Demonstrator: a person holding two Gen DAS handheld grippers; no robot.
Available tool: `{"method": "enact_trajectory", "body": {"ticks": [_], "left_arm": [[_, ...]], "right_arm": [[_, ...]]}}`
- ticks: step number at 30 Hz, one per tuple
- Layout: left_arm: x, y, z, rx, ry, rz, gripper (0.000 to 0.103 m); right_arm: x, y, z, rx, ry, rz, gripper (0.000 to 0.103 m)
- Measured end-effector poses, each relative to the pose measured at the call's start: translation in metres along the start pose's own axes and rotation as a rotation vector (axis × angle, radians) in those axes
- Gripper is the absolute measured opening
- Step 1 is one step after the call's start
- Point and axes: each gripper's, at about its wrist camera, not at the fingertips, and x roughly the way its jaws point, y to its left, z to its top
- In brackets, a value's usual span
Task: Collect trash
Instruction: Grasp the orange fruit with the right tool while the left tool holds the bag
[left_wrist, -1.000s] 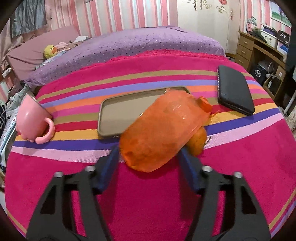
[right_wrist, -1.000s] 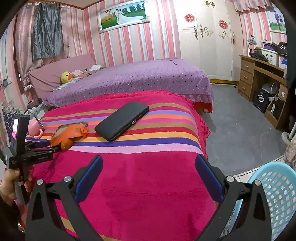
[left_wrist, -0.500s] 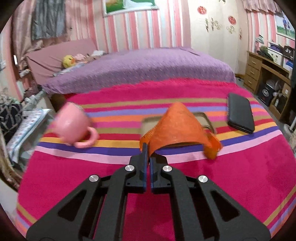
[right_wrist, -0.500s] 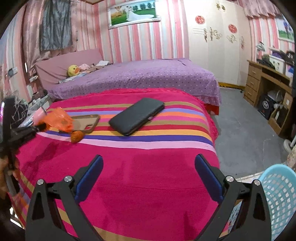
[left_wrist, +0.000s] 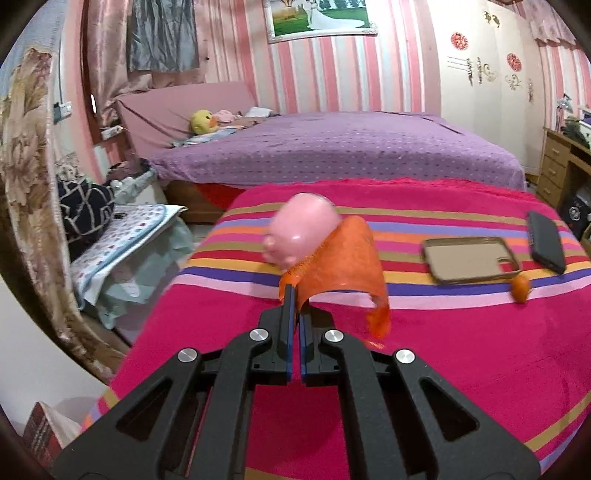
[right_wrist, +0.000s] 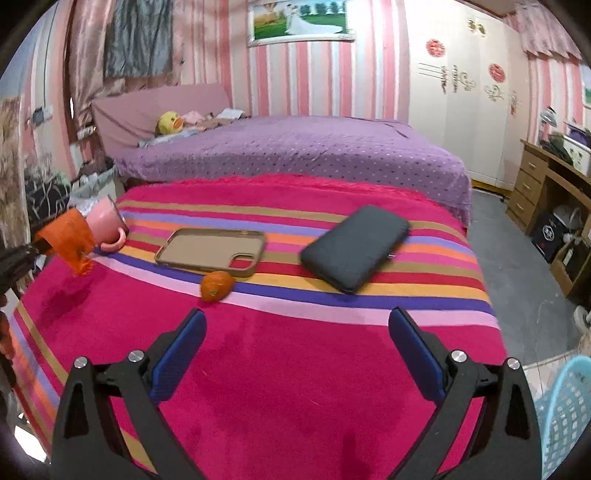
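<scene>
Your left tongs (left_wrist: 295, 295) are clamped on the orange wrapper (left_wrist: 343, 266), lifted off the bed (right_wrist: 295, 369), probably bound for the basket (right_wrist: 565, 417). Your right tongs (right_wrist: 295, 332) hang wide open, empty.

Left gripper (left_wrist: 295, 295) jaws pressed together, pinching edge of orange plastic bag (left_wrist: 343, 262). Bag lifted above striped blanket (left_wrist: 461, 369), hanging curled, loose end drooping right. Pink mug (left_wrist: 301, 230) blurred, directly behind bag. Further right on blanket: tan phone case (left_wrist: 471, 260) lying flat, black phone (left_wrist: 546, 242) just beside it, small orange fruit (left_wrist: 520, 285) near case corner. Purple bed (left_wrist: 351, 147) behind, 1 yellow plush toy (left_wrist: 202, 122) by headboard.
</scene>
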Motion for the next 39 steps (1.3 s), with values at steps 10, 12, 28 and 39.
{"method": "enact_trajectory", "body": {"ticks": [10, 12, 28, 39], "left_arm": [[0.006, 0.029, -0.001, -0.069, 0.007, -0.001, 0.0], [0.006, 0.028, -0.001, -0.066, 0.007, 0.001, 0.0], [-0.015, -0.016, 0.01, -0.005, -0.037, -0.052, 0.0], [-0.058, -0.104, 0.018, 0.038, -0.092, -0.216, 0.0]], "right_arm": [[0.065, 0.047, 0.015, -0.028, 0.074, 0.102, 0.067], [0.078, 0.054, 0.015, -0.038, 0.107, 0.12, 0.057], [0.023, 0.006, 0.013, -0.006, 0.041, 0.129, 0.026], [-0.086, -0.092, -0.011, 0.072, -0.069, -0.029, 0.026]]}}
